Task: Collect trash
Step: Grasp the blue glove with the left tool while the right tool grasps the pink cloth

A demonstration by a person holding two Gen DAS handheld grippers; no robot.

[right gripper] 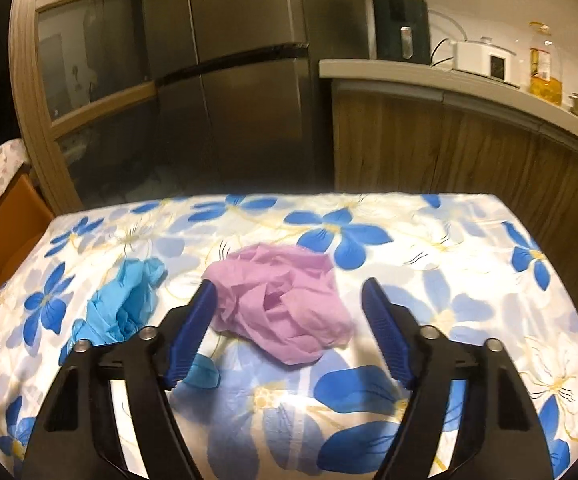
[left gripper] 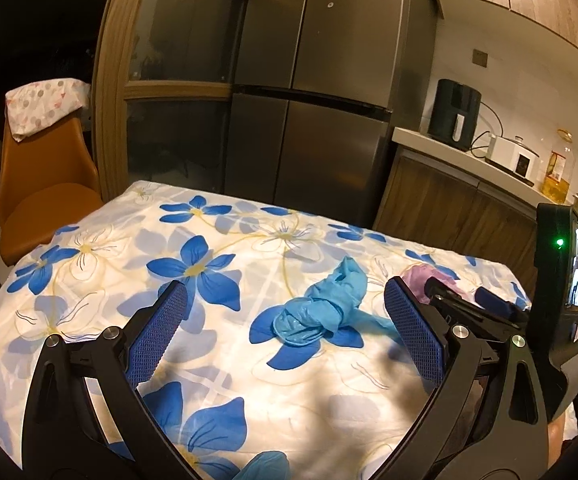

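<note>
A crumpled light-blue glove (left gripper: pixel 323 306) lies on the flowered tablecloth (left gripper: pixel 137 264); my left gripper (left gripper: pixel 285 294) is open, with the glove between and just beyond its blue pads. The glove also shows in the right wrist view (right gripper: pixel 123 304), left of my left finger. A crumpled pink plastic bag (right gripper: pixel 285 304) lies mid-table; my right gripper (right gripper: pixel 289 290) is open with its fingertips on either side of the bag's near part. In the left wrist view the pink bag (left gripper: pixel 423 276) is partly hidden behind my right gripper's fingers (left gripper: pixel 493 300). Another bit of blue glove (left gripper: pixel 265 466) shows at the bottom edge.
An orange chair (left gripper: pixel 41 184) with a dotted cloth stands at the table's far left. A steel fridge (left gripper: pixel 313 92) stands behind the table. A wooden counter (right gripper: pixel 469 80) at the right holds an air fryer, a white cooker and an oil bottle.
</note>
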